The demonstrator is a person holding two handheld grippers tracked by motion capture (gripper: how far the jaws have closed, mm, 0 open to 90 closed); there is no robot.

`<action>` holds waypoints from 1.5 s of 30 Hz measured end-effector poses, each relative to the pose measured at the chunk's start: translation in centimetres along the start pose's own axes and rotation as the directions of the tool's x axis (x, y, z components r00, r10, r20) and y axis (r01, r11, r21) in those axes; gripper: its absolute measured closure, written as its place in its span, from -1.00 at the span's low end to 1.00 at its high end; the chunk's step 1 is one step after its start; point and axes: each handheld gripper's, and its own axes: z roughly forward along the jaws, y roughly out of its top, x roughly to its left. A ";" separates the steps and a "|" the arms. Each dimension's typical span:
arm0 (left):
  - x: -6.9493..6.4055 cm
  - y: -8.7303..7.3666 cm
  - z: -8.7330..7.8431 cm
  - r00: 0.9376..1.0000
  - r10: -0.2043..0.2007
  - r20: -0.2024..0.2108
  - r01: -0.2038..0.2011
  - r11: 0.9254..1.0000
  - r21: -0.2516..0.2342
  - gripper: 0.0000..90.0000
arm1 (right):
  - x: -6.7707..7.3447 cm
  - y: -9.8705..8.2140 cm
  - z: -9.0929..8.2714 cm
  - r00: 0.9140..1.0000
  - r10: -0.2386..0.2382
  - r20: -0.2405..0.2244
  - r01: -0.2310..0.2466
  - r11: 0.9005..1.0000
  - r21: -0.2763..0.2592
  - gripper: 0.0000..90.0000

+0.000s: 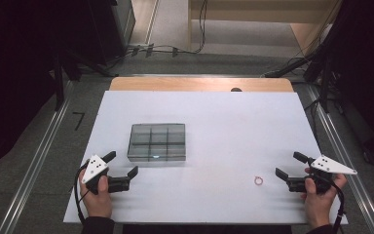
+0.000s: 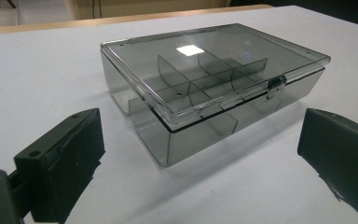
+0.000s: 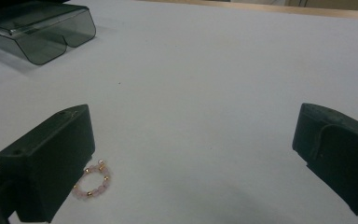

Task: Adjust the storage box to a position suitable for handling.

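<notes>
From my seat, bare white table [image 1: 224, 122] lies between my right gripper [image 1: 288, 165] and the bead ring [image 1: 258, 181], while the closed clear box [image 1: 157, 142] stands just ahead of my left gripper [image 1: 122, 163], blocking that lane.

The right gripper [image 3: 193, 158] hung low over the white surface [image 3: 205, 79], its two black jaws standing wide apart with nothing between them. A small ring of pink and gold beads [image 3: 93, 182] lay flat on the surface just beside the left-hand jaw, partly hidden behind it. Well apart, toward the far left corner, stood a smoky clear box [image 3: 42, 32] with its lid down. A wooden edge ran along the far side.
</notes>
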 end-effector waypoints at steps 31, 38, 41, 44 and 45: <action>4.2 4.3 1.4 0.980 -0.200 -0.002 0.199 0.975 0.104 0.28 | 0.0 -0.1 0.0 1.000 0.007 -0.002 -0.007 1.000 0.002 -1.00; 6.0 4.7 3.0 0.972 -0.235 -0.009 0.234 0.960 0.152 0.96 | 0.0 -0.1 0.1 1.000 0.004 -0.004 -0.004 1.000 0.002 -1.00; 6.7 4.8 4.0 0.971 -0.238 -0.022 0.238 0.955 0.179 0.98 | 0.0 -0.1 0.1 1.000 0.009 -0.003 -0.009 1.000 0.003 -1.00; 7.1 4.9 5.0 0.970 -0.243 -0.021 0.242 0.947 0.211 0.98 | 0.0 -0.1 0.0 1.000 0.015 -0.001 -0.015 1.000 0.001 -1.00; 7.2 4.9 5.4 0.970 -0.242 -0.022 0.240 0.944 0.227 0.98 | 0.0 -0.1 0.0 1.000 0.017 -0.001 -0.017 1.000 0.000 -1.00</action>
